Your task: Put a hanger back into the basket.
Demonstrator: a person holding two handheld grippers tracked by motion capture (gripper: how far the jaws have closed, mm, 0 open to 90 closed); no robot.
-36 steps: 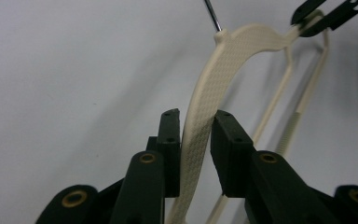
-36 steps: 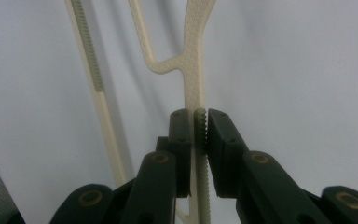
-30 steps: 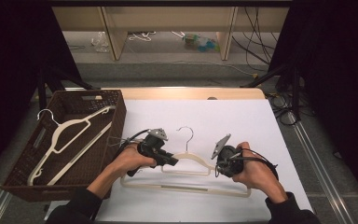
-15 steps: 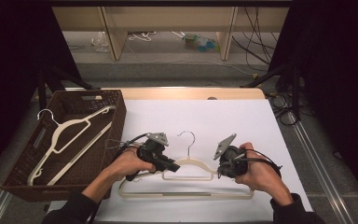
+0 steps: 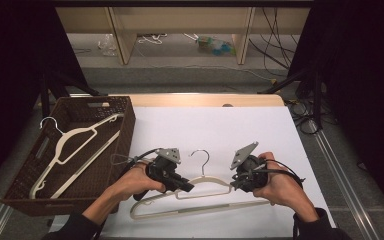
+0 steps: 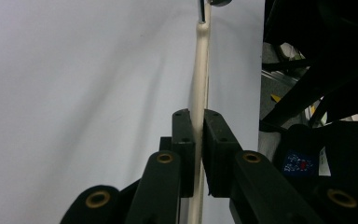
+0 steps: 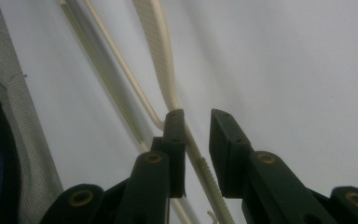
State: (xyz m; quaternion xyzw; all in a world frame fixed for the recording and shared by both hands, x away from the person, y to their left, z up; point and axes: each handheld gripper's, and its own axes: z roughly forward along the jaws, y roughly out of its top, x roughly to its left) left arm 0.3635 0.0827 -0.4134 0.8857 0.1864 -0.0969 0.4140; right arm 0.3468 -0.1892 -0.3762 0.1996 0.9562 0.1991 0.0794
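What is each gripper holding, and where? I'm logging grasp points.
The left gripper is shut on the cream hanger, on its left shoulder arm. The right gripper straddles the right arm, fingers open, nothing held.

1. A hanger (image 5: 200, 192) lies on the near part of the table (image 5: 260, 135), its hook pointing away from the person.
2. The left gripper (image 5: 177, 182) sits on the hanger's left shoulder, the right gripper (image 5: 240, 182) at its right shoulder.
3. A basket (image 5: 25, 175) stands at the table's left edge, well left of that hanger.
4. A second hanger (image 5: 75, 150) lies in the basket, slanting from its near left to its far right.
5. Shelving (image 5: 180, 30) stands beyond the table's far edge.
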